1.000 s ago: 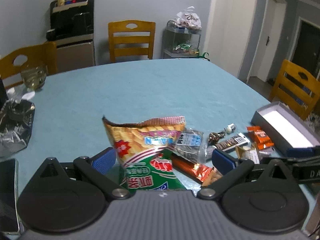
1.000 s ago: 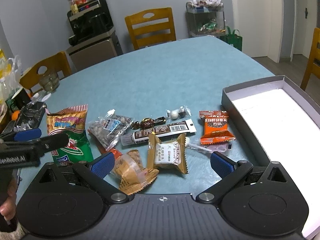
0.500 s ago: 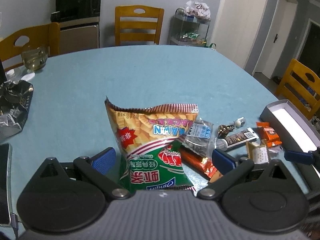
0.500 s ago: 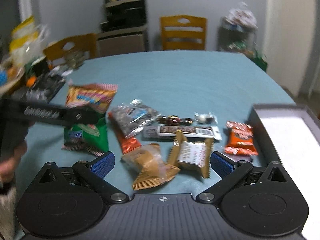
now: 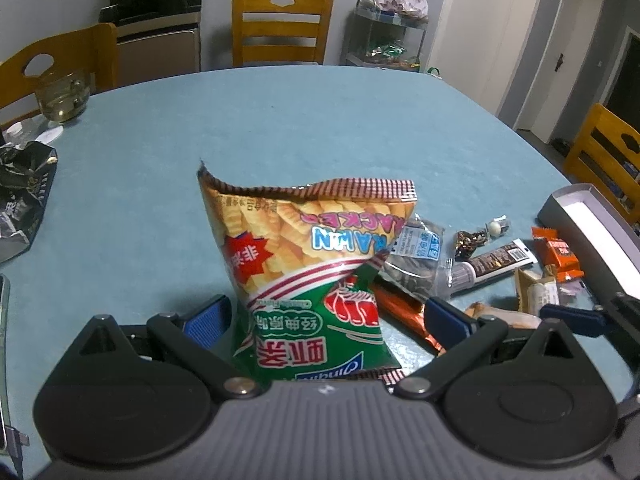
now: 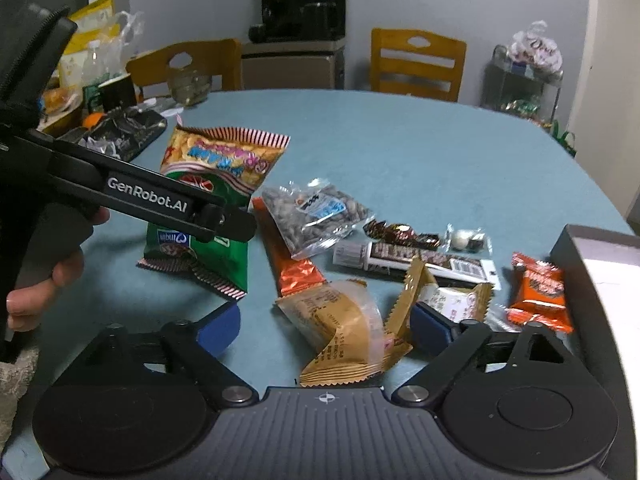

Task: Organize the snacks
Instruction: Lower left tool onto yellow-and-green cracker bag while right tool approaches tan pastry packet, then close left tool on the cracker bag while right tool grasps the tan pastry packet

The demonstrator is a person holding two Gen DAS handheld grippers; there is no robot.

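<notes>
Your left gripper (image 5: 324,316) has its fingers apart around the chip bag (image 5: 308,264). Your right gripper (image 6: 326,326) fingers are closing around the tan packet (image 6: 344,328), not yet touching.

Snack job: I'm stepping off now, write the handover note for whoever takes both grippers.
Left hand-held gripper: open, pads either side of the chip bag, not pressing.
Right hand-held gripper: jaws closing around the tan pastry pack, no grip yet.
Other snacks lie loose on the table: nut bag, orange pack, dark bar.
Box, right: nothing seen inside.
Done: nothing boxed. Left: everything.
</notes>
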